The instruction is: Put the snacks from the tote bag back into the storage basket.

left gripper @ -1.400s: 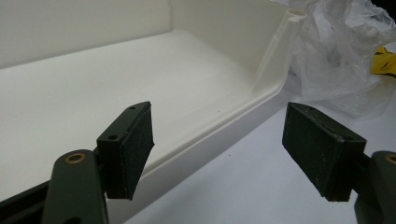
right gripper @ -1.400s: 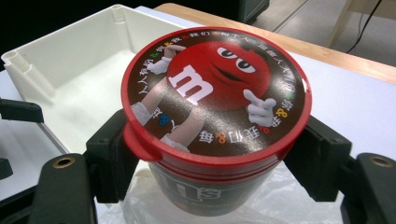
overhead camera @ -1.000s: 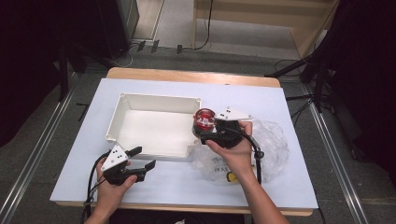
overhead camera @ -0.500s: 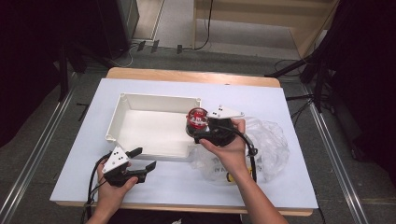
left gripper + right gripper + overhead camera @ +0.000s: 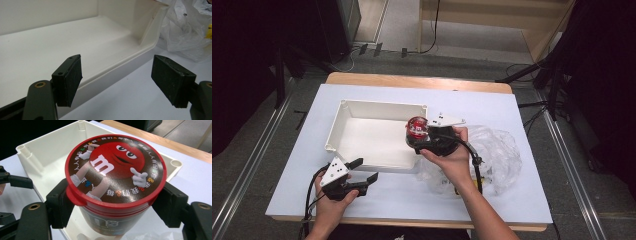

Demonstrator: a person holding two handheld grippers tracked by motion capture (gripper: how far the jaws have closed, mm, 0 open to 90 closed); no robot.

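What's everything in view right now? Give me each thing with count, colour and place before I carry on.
candy tub: one, red lid with a cartoon candy figure, dark body, held upright over the tray's right end
tray: one, white, open-topped, middle of the table, nothing lying in it
plastic bag: one, clear, crumpled, right of the tray, something yellow inside
table cover: one, white, over a wooden tabletop
right gripper: one, black, fingers clamped on the tub just under its lid
left gripper: one, black, fingers apart with nothing between, at the tray's near edge
hands: two, one on each gripper, forearms entering from the bottom of the high view
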